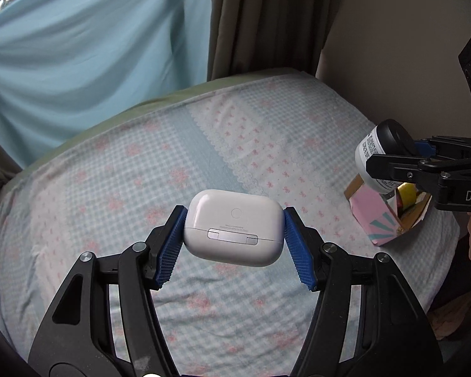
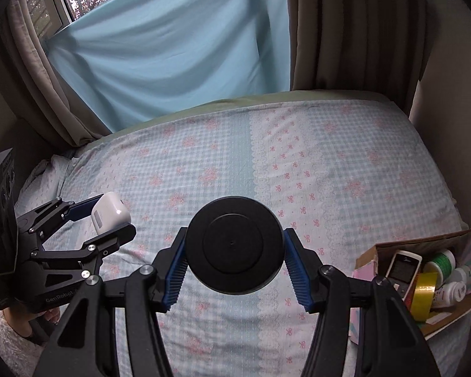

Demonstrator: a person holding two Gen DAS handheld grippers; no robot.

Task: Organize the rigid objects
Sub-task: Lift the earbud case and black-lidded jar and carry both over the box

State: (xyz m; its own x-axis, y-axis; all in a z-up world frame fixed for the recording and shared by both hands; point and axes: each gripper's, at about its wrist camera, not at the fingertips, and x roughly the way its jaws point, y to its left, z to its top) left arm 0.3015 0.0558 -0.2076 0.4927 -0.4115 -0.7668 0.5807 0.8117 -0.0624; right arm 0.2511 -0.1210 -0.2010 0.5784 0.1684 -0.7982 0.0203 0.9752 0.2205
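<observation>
My left gripper is shut on a white earbuds case and holds it above the bed; the case also shows in the right wrist view. My right gripper is shut on a white bottle with a black cap, its cap end facing the camera. In the left wrist view the bottle hangs in the right gripper above an open cardboard box at the bed's right edge.
The box holds a remote, a green spool, yellow tape and white bottles. The bed has a checked blue and pink sheet. A blue cloth and brown curtains hang behind it.
</observation>
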